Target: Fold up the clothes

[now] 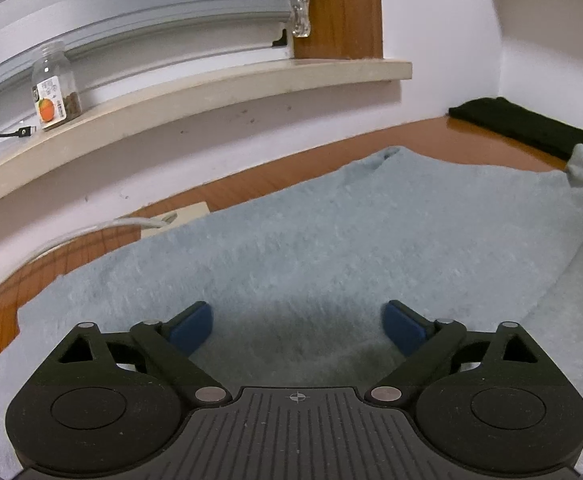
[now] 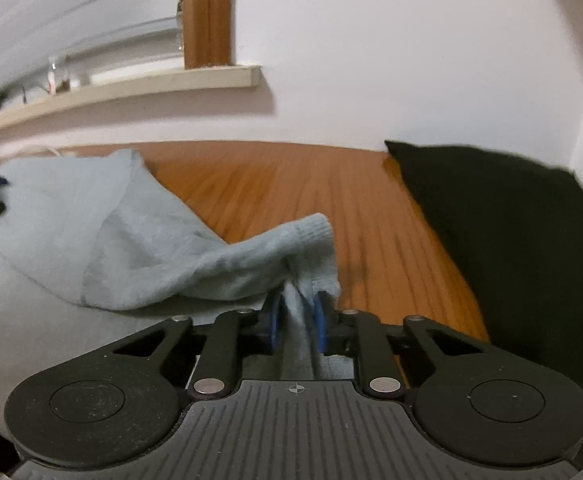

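A pale blue-grey knitted garment, fleecy and slightly pilled in texture, is spread flat across a table of orange-brown wood with a striped grain. Its far edge is seen near the table's back edge, below a white wall. The left tool is held over the garment with its blue-padded fingers set wide apart; nothing is gripped between them, and a soft shadow is cast on the fabric beneath.

The right tool is clamped on a fold of the same garment: a ribbed cuff of a sleeve is pinched between the two blue pads, and the sleeve is drawn up into a ridge above the bare wood. In the left wrist view this raised cuff is seen as a peak toward the table's right edge.

A folded black cloth, matt and dense, is laid at the table's far right corner against the wall. A cream stone windowsill is shown above the table's back edge; on it stands a clear plastic jar with a label bearing an orange picture, its writing too small to be read. A white cable runs to a beige box at the table's back edge. A beaded blind chain hangs beside a wooden window frame.
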